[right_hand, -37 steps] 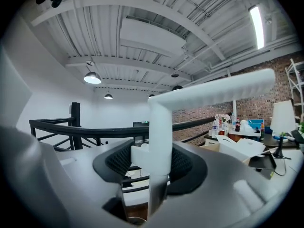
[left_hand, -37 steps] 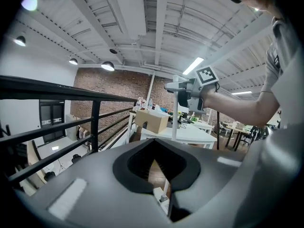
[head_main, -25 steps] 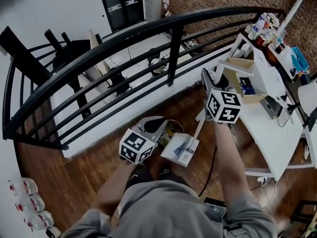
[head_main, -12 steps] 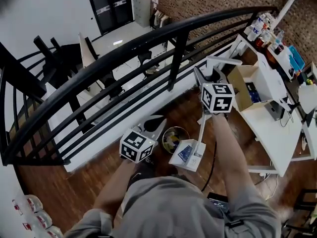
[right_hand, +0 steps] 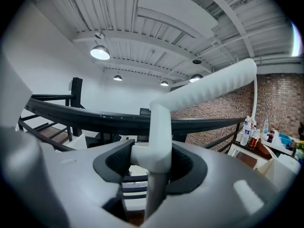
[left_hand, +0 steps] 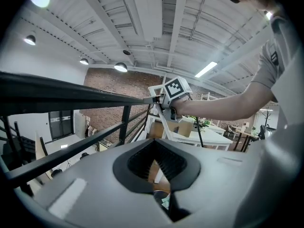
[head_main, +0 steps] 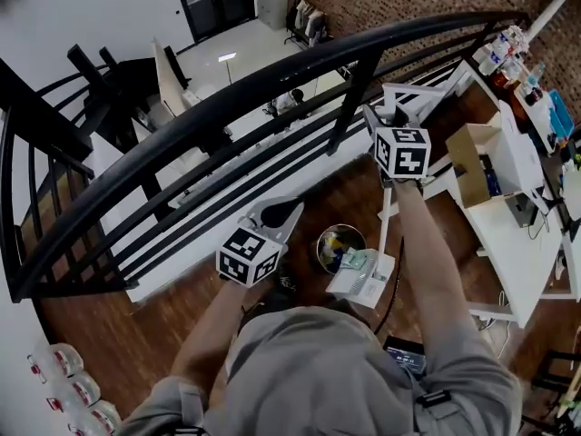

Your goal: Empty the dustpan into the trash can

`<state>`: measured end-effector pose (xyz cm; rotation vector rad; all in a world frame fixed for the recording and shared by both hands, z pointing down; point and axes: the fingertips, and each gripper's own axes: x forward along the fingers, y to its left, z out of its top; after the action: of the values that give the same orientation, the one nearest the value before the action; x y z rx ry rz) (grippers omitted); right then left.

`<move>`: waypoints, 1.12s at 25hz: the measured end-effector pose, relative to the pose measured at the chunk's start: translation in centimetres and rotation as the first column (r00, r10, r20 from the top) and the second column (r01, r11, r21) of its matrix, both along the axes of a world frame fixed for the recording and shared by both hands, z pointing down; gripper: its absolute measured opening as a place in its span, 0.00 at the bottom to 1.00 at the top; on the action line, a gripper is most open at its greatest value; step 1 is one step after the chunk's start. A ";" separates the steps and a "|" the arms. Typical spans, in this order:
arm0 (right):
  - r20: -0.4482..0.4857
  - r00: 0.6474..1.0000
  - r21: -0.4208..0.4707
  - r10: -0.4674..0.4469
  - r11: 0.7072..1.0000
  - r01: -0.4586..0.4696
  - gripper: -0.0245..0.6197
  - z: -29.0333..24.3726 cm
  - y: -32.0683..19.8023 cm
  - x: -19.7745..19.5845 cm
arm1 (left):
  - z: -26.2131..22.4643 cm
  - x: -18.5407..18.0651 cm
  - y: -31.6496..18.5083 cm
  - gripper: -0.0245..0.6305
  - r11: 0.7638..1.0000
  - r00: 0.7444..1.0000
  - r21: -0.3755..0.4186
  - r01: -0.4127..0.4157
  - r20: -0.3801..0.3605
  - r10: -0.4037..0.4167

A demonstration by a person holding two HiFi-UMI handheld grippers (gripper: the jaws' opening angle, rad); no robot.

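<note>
Right gripper (right_hand: 151, 167) is clamped on the dustpan (head_main: 363, 280) handle; left gripper (left_hand: 154, 165) is held apart, empty. Pan should be centred over the can (head_main: 320, 243) (just beside it) and tipped slowly.

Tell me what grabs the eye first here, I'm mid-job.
The thick black curved metal railing sweeps across the head view. Below it, over the brown wooden floor, the white plastic dustpan with litter shows right beside the small round metal trash can. The right claw is clamped on the dustpan's long white handle.
</note>
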<state>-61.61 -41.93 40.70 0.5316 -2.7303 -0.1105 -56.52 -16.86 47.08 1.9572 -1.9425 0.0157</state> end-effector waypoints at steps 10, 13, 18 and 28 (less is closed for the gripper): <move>-0.019 1.000 -0.004 0.002 1.000 -0.002 0.33 0.4 0.6 -1.4 | -0.2 -1.3 -0.6 0.05 0.999 0.999 0.003 -0.033 -0.005 0.033; -0.013 1.000 -0.006 0.000 1.000 0.000 0.33 0.0 1.1 -0.7 | 0.2 -0.7 -1.0 0.05 0.998 0.998 -0.004 -0.063 -0.014 0.063; 0.014 1.000 -0.005 -0.004 1.000 0.004 0.33 -1.9 1.5 2.1 | 1.0 1.3 -3.1 0.05 0.990 0.990 -0.011 -0.142 -0.027 0.141; 0.147 0.989 -0.022 0.035 0.999 -0.032 0.33 -6.8 2.0 15.5 | -0.6 11.8 -8.4 0.05 0.946 0.946 -0.015 -0.324 -0.002 0.324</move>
<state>-46.13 -39.94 33.93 0.6017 -2.8608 -0.0377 -44.68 -25.28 46.49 2.2434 -1.5930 0.1185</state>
